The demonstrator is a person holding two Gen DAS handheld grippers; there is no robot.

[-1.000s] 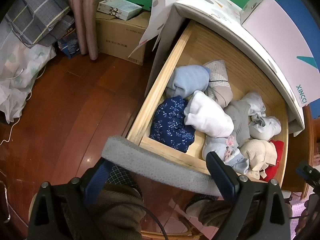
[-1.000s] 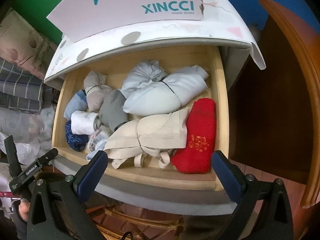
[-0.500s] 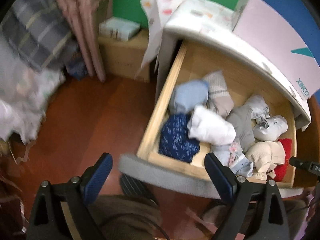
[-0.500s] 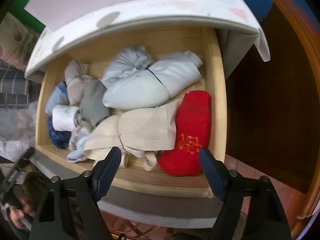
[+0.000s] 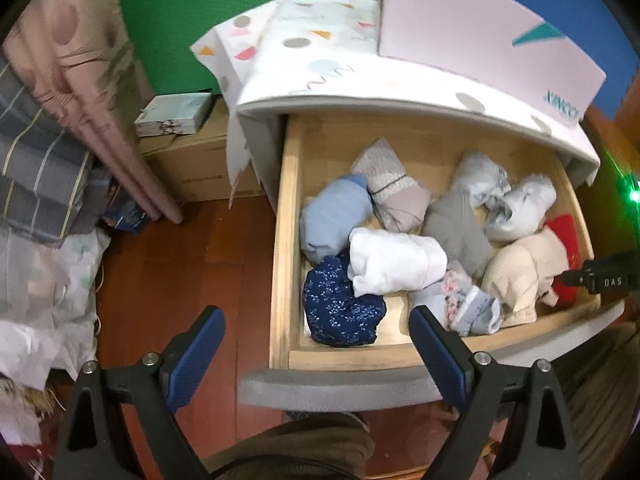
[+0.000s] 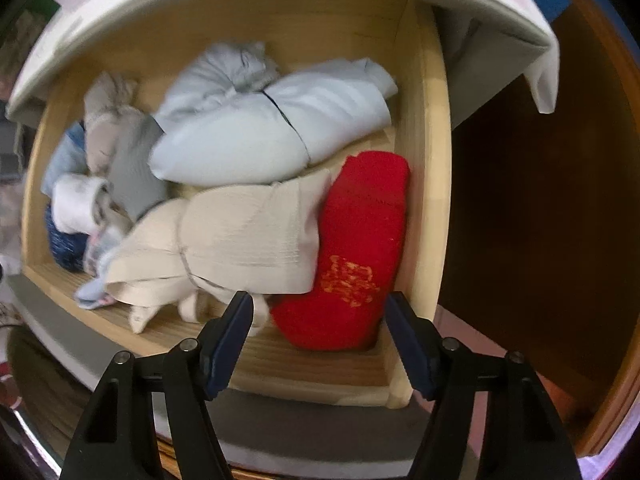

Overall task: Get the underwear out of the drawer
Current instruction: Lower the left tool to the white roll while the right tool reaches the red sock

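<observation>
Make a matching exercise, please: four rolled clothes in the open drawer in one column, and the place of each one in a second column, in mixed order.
Things
1. red roll
2. navy floral roll
3. white roll
4. beige roll

Places
A. front corner on the curtain side
B. along the side wall, between the right gripper's closing jaws, pads not yet pressing it
C. directly beside the red roll
D. partly on top of the navy roll

Pairs: 1-B, 2-A, 3-D, 4-C
</observation>
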